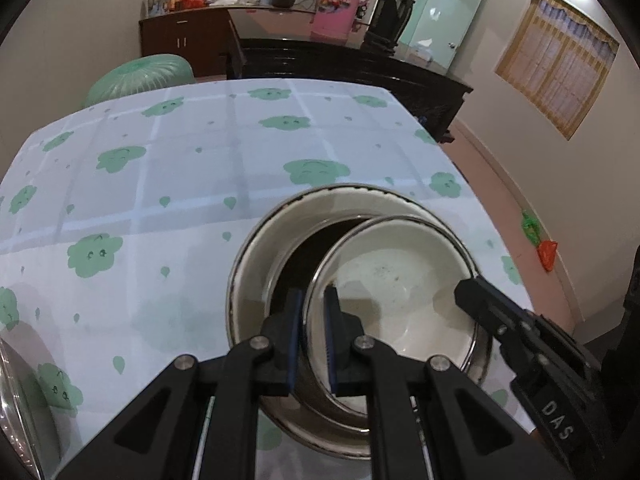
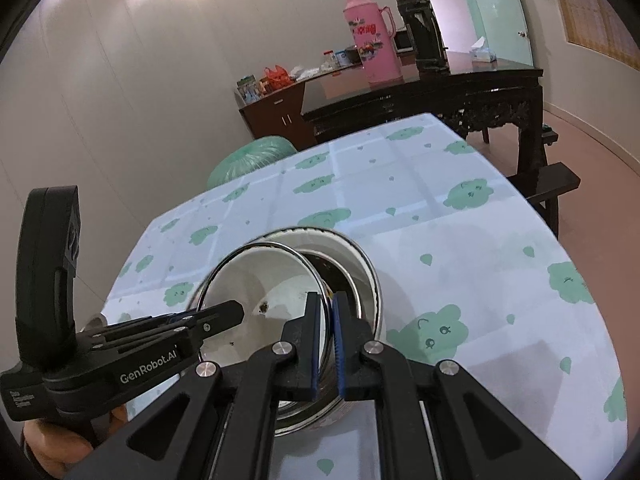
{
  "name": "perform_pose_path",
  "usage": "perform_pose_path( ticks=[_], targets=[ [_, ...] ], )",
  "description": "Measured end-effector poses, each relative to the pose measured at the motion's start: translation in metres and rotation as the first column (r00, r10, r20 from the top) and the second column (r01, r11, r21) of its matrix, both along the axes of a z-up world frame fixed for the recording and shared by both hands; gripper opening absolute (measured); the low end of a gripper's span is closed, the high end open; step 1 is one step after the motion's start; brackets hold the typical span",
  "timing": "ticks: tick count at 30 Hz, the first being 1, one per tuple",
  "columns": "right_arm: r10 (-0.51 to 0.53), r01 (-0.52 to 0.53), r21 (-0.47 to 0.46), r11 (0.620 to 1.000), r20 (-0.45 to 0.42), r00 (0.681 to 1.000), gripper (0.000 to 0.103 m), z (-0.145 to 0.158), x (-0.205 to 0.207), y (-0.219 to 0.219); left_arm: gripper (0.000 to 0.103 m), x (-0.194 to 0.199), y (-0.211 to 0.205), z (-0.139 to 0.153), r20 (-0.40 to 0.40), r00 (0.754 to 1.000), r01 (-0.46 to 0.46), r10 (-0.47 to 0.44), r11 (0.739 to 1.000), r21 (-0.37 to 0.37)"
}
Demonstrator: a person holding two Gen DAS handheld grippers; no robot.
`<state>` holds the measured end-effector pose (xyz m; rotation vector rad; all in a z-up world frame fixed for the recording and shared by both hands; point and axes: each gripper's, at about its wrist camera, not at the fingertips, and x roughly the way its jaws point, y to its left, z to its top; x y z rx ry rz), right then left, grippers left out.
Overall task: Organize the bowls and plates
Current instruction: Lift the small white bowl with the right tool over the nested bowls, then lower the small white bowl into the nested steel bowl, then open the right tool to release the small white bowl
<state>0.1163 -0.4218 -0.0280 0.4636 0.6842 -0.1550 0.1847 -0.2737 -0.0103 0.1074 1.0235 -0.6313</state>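
A small white metal bowl (image 1: 396,292) sits tilted inside a larger white metal bowl (image 1: 260,248) on the table with the green-patterned cloth (image 1: 160,184). My left gripper (image 1: 314,320) is shut on the small bowl's left rim. My right gripper (image 2: 327,328) is shut on the same bowl's right rim, and it reaches in from the right in the left wrist view (image 1: 472,292). The small bowl (image 2: 260,280) and the larger bowl (image 2: 360,264) show in the right wrist view, with my left gripper (image 2: 224,314) entering from the left.
A shiny metal dish edge (image 1: 16,400) lies at the table's near left. A green stool (image 1: 140,76) stands behind the table. A dark sideboard (image 2: 440,92) holds a pink thermos (image 2: 372,40) and a black jug (image 2: 424,32).
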Motion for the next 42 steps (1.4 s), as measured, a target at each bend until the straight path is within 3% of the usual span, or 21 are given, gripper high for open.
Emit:
perform_pose_path(
  ticks=[13, 17, 24, 28, 34, 42],
  targets=[
    [-0.028, 0.029, -0.026, 0.999, 0.031, 0.999, 0.008, -0.004, -0.002, 0.0, 0.011, 0.0, -0.001, 0.007, 0.064, 0.998, -0.003, 0.003, 1.0, -0.004],
    [-0.034, 0.039, -0.043, 0.998, 0.102, 0.994, 0.008, 0.002, -0.008, -0.002, 0.012, -0.001, 0.002, 0.011, 0.089, 0.996, -0.018, 0.018, 1.0, -0.008],
    [-0.128, 0.16, -0.091, 0.983, 0.286, 0.95, 0.009, 0.021, -0.041, -0.007, 0.03, -0.012, 0.01, 0.022, 0.205, 0.977, -0.049, 0.055, 0.998, -0.031],
    [-0.135, 0.17, -0.115, 0.979, 0.262, 0.956, 0.009, 0.019, -0.037, -0.006, 0.046, -0.017, 0.018, 0.025, 0.266, 0.958, -0.099, 0.105, 0.994, -0.033],
    [-0.138, 0.18, -0.139, 0.974, 0.267, 0.954, 0.009, 0.018, -0.039, -0.002, 0.059, -0.031, 0.022, 0.022, 0.321, 0.936, -0.149, 0.147, 0.989, -0.019],
    [-0.135, 0.172, -0.145, 0.974, 0.238, 0.962, 0.009, 0.01, -0.042, 0.001, 0.06, -0.046, 0.025, 0.013, 0.347, 0.921, -0.184, 0.178, 0.983, -0.014]
  ],
)
